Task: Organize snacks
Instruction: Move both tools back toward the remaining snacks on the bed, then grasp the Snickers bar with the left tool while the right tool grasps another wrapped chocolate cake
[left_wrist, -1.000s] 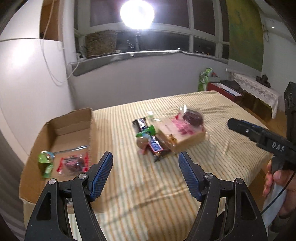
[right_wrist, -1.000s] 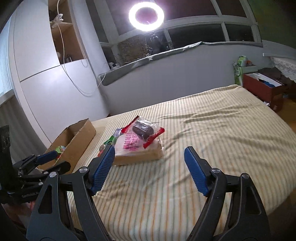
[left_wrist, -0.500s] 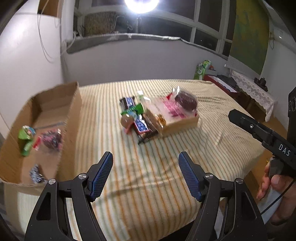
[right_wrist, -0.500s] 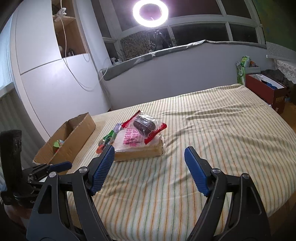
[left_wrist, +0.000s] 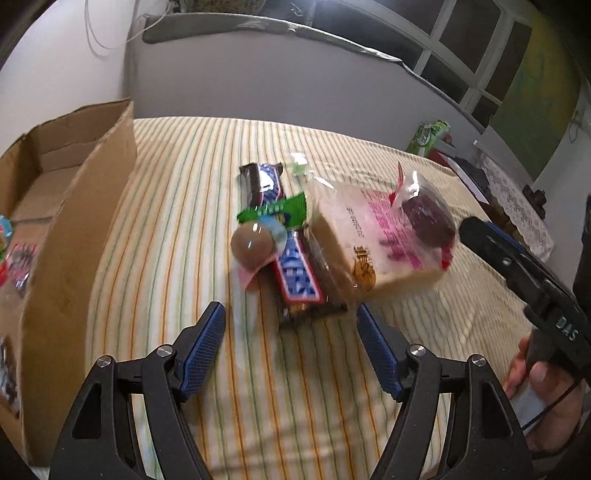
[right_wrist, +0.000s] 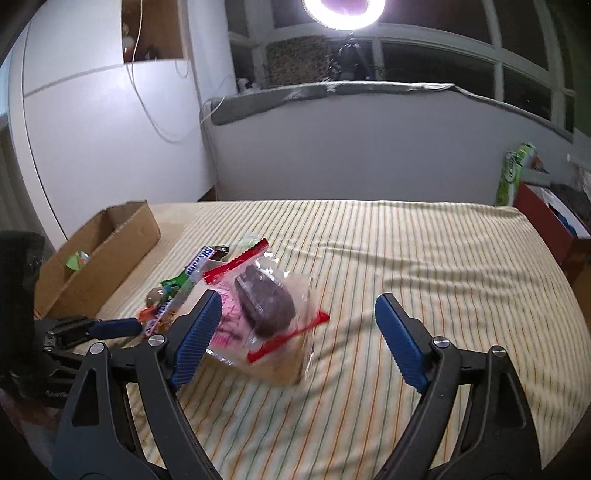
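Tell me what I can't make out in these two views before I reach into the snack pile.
- Cardboard box contents: left wrist view, cut off by the left edge and motion-blurred; right wrist view, mostly hidden behind its wall.
- Snickers bar: right wrist view, partly hidden behind the right gripper finger.
- Bread bag label: blurred in both views.
- Round chocolate ball: wrapper details blurred.

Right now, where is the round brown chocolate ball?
In the left wrist view the chocolate ball sits mid-frame on the striped bedspread, left of the Snickers bar and just below the green wrapper.
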